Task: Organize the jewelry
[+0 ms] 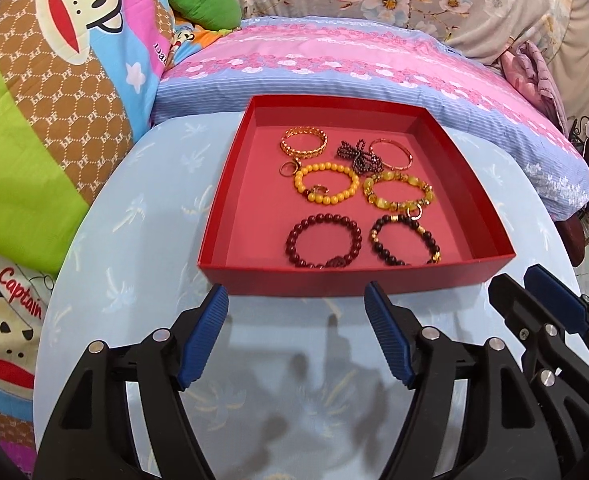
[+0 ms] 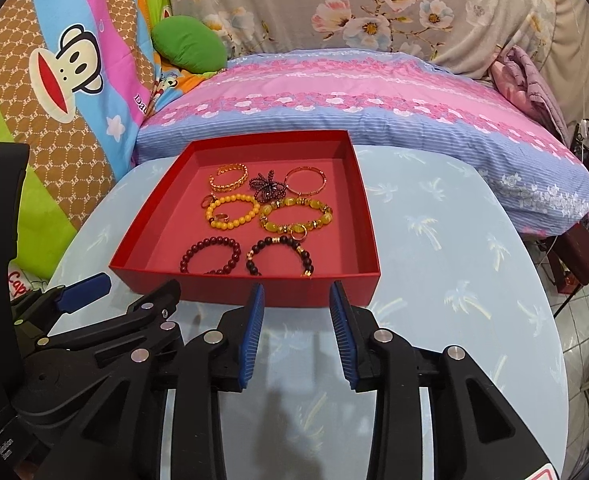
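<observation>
Both grippers empty, jaws apart: left gripper (image 1: 296,294) wide, right gripper (image 2: 296,294) narrower. Bracelets lie close together in red box (image 1: 434,132) on desk (image 2: 434,248). Risk: jaws catch neighbouring bracelet, or push light box.

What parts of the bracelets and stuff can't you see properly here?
- Dark red bead bracelet: in the right wrist view, the red box front wall hides its near beads.
- Black bead bracelet: same view, the same wall hides its near edge.
- Small gold rings: left wrist view, too small to see details.
- Right gripper: left wrist view, cut off by the right edge.
</observation>
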Available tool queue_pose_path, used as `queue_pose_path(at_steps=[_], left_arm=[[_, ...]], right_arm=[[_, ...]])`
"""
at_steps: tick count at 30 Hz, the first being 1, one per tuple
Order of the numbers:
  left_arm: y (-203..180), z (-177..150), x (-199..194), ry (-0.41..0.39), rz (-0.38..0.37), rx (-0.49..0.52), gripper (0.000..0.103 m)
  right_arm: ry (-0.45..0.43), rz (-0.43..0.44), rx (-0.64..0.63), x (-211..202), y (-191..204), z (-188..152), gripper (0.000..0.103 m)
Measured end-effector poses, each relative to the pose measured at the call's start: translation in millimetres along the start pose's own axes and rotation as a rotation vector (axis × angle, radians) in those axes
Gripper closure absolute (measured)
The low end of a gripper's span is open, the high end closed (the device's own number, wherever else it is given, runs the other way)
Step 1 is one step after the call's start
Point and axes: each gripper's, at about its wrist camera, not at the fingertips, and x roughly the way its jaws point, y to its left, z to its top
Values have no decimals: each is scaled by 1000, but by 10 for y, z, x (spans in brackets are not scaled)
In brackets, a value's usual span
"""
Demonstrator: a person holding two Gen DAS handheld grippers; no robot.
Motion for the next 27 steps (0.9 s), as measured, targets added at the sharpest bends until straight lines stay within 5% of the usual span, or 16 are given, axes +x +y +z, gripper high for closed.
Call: queue_pose_path(at_steps=[8, 16, 27], left_arm=[[70, -110, -86, 3, 25, -17, 23], [191, -162, -134, -6, 50, -41, 13], [195, -210, -153, 0, 56, -30, 12]], right_arm=[[-4, -7, -2, -96, 17, -89, 60], [-34, -21, 21, -180, -48, -148, 27], [-7, -20, 33, -155, -99, -188, 16]])
